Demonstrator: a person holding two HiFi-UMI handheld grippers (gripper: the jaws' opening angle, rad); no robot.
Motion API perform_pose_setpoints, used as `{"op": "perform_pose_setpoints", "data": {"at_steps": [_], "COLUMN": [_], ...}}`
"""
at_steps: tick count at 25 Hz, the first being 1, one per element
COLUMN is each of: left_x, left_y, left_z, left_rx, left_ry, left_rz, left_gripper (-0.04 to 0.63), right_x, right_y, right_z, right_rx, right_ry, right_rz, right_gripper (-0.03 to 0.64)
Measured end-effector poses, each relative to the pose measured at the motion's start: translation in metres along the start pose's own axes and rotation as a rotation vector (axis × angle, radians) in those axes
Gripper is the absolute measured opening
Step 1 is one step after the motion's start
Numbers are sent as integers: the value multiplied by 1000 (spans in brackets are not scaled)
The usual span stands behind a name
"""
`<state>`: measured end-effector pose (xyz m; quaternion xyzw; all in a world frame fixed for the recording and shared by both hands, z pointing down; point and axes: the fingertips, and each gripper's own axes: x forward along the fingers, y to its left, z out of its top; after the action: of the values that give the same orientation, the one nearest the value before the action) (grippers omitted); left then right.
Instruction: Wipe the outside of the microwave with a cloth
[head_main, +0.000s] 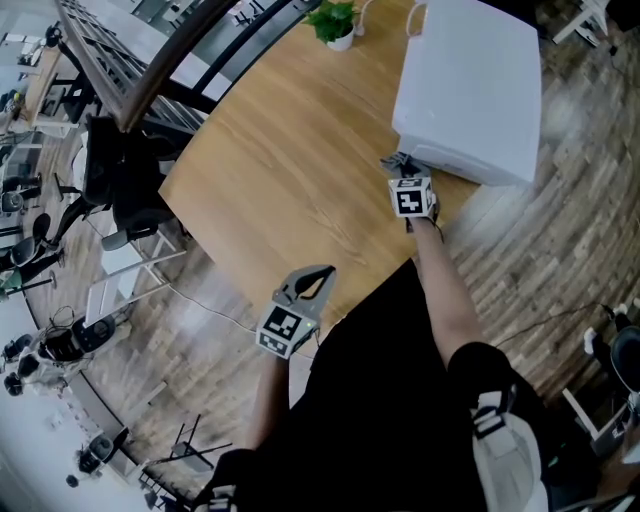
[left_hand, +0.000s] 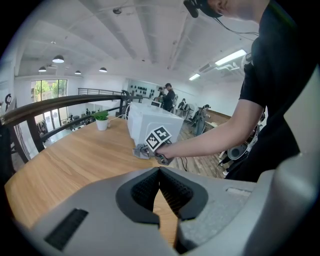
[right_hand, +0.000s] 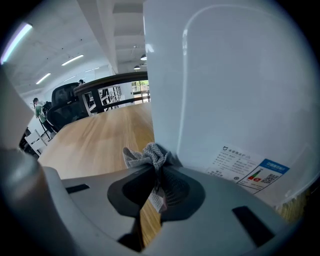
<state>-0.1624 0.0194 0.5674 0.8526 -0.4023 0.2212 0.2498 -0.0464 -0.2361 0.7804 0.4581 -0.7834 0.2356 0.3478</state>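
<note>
Grey cloth (right_hand: 150, 154): knitted and soft, bunching in the right gripper's (right_hand: 159, 170) fingers, which are pinching it tight so it is meeting the microwave's lower corner.
Microwave (right_hand: 235, 90): white, smooth and boxy, sitting near the wooden worktop's (head_main: 270, 170) edge, its label side facing the cloth.
Left gripper (left_hand: 160, 172): hovering well apart, fingers pressing together on nothing, likely leaving the wiping side free.
</note>
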Motion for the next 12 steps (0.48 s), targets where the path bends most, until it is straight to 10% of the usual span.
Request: {"op": "perform_pose_setpoints", "data": {"at_steps": [12], "left_x": [4], "left_y": [-16], "left_z": [8], "left_rx": [61], "left_ry": [-57], "left_rz": [-73], "left_gripper": [0], "right_x": [-55], "right_y": [-14], "right_z": [-12], "right_rx": [-32], "right_ry": [-57], "right_rz": [-49], "right_gripper": [37]}}
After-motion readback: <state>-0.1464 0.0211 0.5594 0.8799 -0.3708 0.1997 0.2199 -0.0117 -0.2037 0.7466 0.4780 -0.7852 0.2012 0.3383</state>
